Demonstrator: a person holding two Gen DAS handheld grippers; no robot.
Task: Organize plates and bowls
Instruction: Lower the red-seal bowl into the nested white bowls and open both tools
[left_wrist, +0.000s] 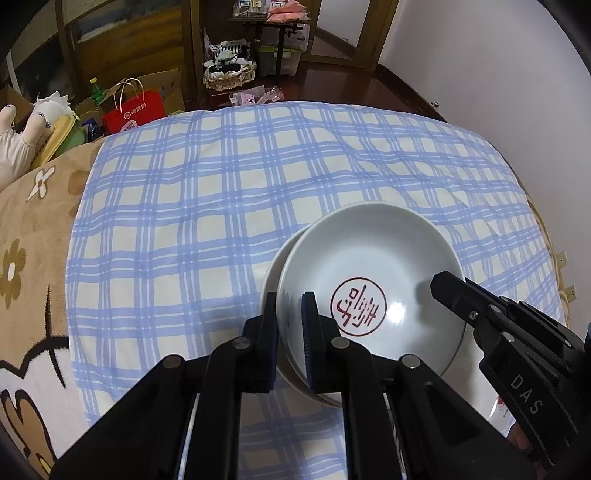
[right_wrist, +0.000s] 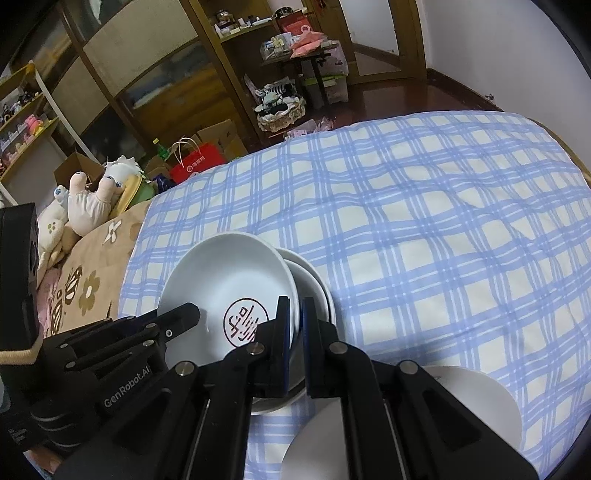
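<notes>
Grip status first: my left gripper (left_wrist: 290, 325) is clamped narrow on the left rim of the stamped plate (left_wrist: 369, 266), one pad inside the rim, one outside. My right gripper (right_wrist: 295, 328) is clamped equally narrow on the opposite rim of the same plate. Both holds look edge-on, with only a shallow bite of rim between the pads.

Position: the stamped plate sits tilted over a second white dish (right_wrist: 314, 284), which shows as a crescent beneath it. Whether the two touch at the near side I cannot tell; the grippers hide that part. The pair lies toward the near edge of the checked bedcover (left_wrist: 221, 203), roughly midway along it. A further white plate (right_wrist: 476, 391) lies at the near right corner, just beside my right gripper and partly under it.

Judgement on the step: I take this to be seating the stamped plate squarely into the dish below. To do it well I should keep both hands level with each other, so the plate does not pivot between two thin rim grips, and lower it until it rests centred. I should release one side only once the weight is carried below. The bedcover is soft and rumpled, so the stack may rock; glazed rims may slip.
</notes>
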